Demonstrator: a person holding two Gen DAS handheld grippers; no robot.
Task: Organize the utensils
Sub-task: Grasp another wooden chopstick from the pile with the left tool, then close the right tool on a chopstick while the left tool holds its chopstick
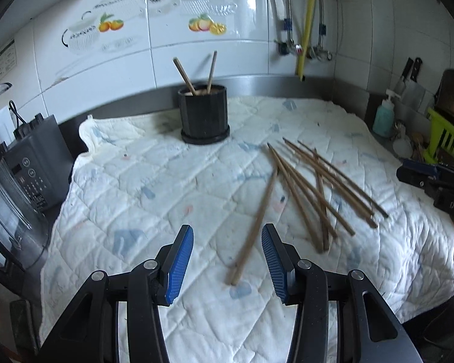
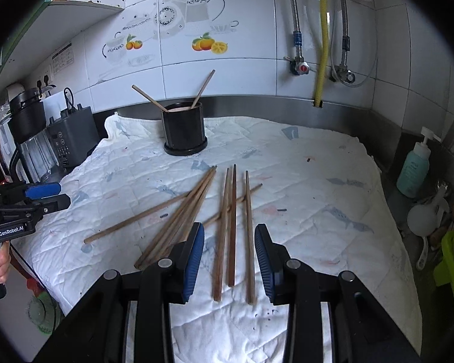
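Thin brown wooden chopsticks (image 2: pixel 233 227) lie loose and crossed on the white quilted cloth (image 1: pixel 166 181) covering the surface. 2 more lean in the black cup (image 1: pixel 204 118) at the far side. Left hand-held gripper (image 1: pixel 227 264) and right hand-held gripper (image 2: pixel 228 261) both hover spread wide, holding nothing.

Soft daylight, glossy tile glare, fisheye-warped dark edges.

White tiled wall (image 2: pixel 257 84) with fruit decals (image 2: pixel 208 45) behind a quilted cloth (image 2: pixel 317 187).
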